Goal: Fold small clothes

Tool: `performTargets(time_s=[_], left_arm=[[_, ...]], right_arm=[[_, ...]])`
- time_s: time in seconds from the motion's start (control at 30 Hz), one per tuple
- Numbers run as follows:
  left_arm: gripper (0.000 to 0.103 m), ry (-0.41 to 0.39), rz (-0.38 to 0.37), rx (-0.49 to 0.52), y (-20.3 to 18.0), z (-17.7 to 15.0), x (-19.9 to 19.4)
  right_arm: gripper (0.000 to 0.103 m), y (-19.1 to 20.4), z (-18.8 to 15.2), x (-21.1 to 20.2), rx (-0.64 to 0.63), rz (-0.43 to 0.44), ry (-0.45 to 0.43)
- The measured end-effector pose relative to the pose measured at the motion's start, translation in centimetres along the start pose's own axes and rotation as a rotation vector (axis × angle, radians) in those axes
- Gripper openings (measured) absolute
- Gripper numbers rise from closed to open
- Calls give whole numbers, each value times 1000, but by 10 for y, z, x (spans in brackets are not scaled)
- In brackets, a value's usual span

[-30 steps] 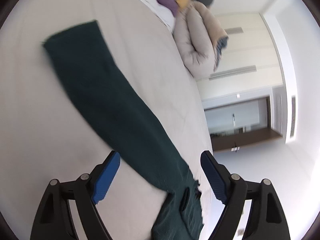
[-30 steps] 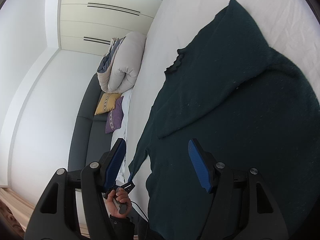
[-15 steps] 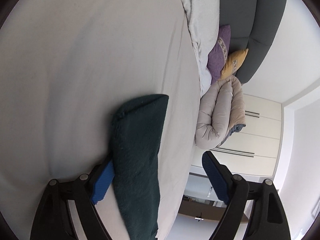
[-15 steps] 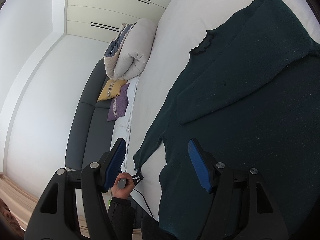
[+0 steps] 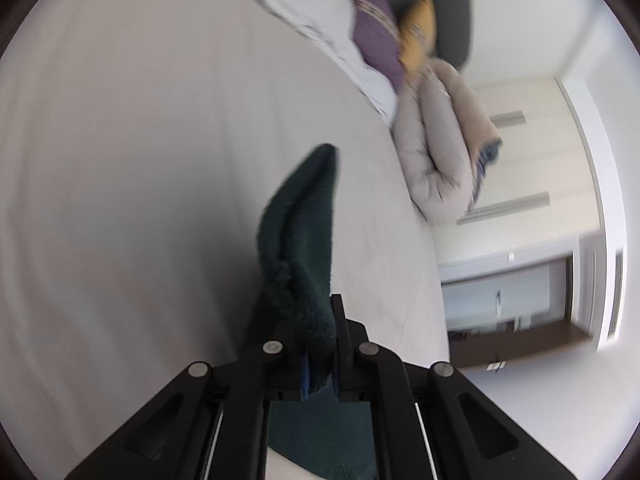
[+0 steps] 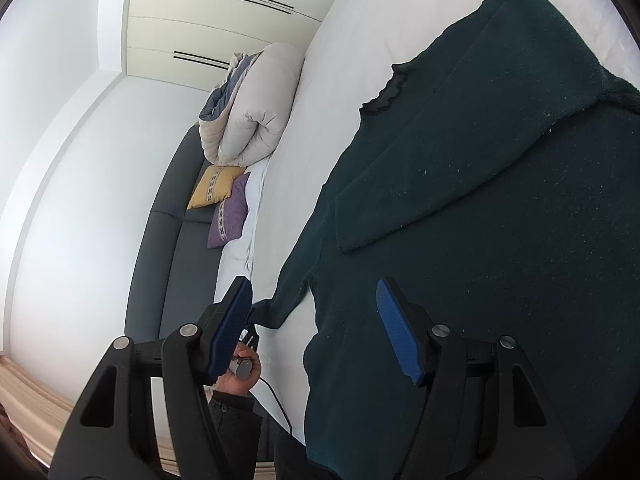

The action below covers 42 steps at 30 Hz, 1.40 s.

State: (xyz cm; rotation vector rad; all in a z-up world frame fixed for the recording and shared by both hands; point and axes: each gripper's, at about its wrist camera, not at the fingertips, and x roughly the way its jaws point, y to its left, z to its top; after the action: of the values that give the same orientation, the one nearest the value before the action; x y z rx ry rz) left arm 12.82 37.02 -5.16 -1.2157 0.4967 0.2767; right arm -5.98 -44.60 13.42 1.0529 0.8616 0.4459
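One dark green sweater [image 6: 500, 240] lies spread on the white bed [image 5: 140, 160], filling the right wrist view from 12 round to 6 o'clock. One sleeve is folded across its body toward 9 o'clock; the frilled neck edge shows at about 1 o'clock. The other sleeve [image 5: 304, 240] runs off the body toward 8 o'clock in that view, where the left gripper [image 5: 320, 360] has it. In the left wrist view the left gripper's jaws have just closed and are pinched tight on this sleeve; the cuff end stands up from between them toward 12 o'clock, clear of the sheet, and more green cloth hangs below them at 6 o'clock.

The right gripper [image 6: 316, 328] stands with its two blue pads well apart and nothing between them, above the sweater's edge and the strip of bare sheet beside it. A hand [image 6: 240, 376] in a dark sleeve grips the left tool's handle at 7 o'clock in the right view, partly hidden behind the right gripper's left finger, with a cable trailing from it.

Around the bed: one rolled beige duvet [image 5: 444, 152] at 2 o'clock in the left view, two cushions beside it, one purple [image 5: 378, 52] and one yellow [image 5: 418, 36], against a dark grey headboard [image 6: 160, 248]. A pale wardrobe [image 6: 224, 24] with two slot handles stands behind. Nothing lies on the sheet between the sleeve and the sweater's body.
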Motion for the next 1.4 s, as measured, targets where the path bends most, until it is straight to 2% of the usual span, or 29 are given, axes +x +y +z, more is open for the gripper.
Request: performTargets(time_s=[0.07,0.1,0.13,0.2,0.23,0.3,0.4,0.5,0.63,0.77,0.9,0.97,1.0,1.07,1.1,1.13,1.17,1.23,1.33,1.4], left_arm=[[7,47,7,228,-58,-31,8],[7,72,8,382,-93,-59,12],[7,97,9,525,-122,-89,16],[7,140,37,871,-170,-168,25],[7,140,60,1022,-181,-207,29],[7,156,94,1234,-179,-277,36],[7,165,126,1400,-158,-336,41],[7,116,158,1490,-143,-360,35],[7,49,161,1563,-142,-359,28],[7,50,163,1589,-136,-357,28],[7,54,175,1609,-134,-358,33],[7,52,175,1622,-134,-359,33],[8,53,175,1628,-134,-361,33],[10,54,180,1633,-133,-362,32],[11,55,179,1630,-133,-362,32],[13,64,181,1625,-133,-361,33],[25,83,179,1618,-132,-360,34],[61,95,170,1597,-132,-359,30],[84,59,112,1556,-135,-356,11],[89,75,54,1510,-134,-353,1]], right_arm=[[65,-2,2,-2,3,4,-5],[65,-3,4,-2,4,6,-8],[65,-3,7,-1,5,9,-10],[65,-3,14,4,11,17,-10],[65,-1,17,8,14,21,-7],[65,2,25,22,14,23,25],[65,6,34,49,17,11,82],[65,-1,43,83,70,7,141],[65,-8,45,135,121,-6,231],[65,-5,45,176,140,-6,296],[65,-2,50,202,147,-1,318],[60,-1,52,213,138,-34,331],[54,2,52,218,119,-46,344],[28,8,50,229,57,-77,382],[26,11,48,233,26,-99,393],[18,14,47,236,-9,-117,398],[8,16,46,237,-36,-140,399],[8,16,49,236,-59,-178,384],[7,14,63,217,-87,-206,338],[7,8,77,198,-95,-230,309]])
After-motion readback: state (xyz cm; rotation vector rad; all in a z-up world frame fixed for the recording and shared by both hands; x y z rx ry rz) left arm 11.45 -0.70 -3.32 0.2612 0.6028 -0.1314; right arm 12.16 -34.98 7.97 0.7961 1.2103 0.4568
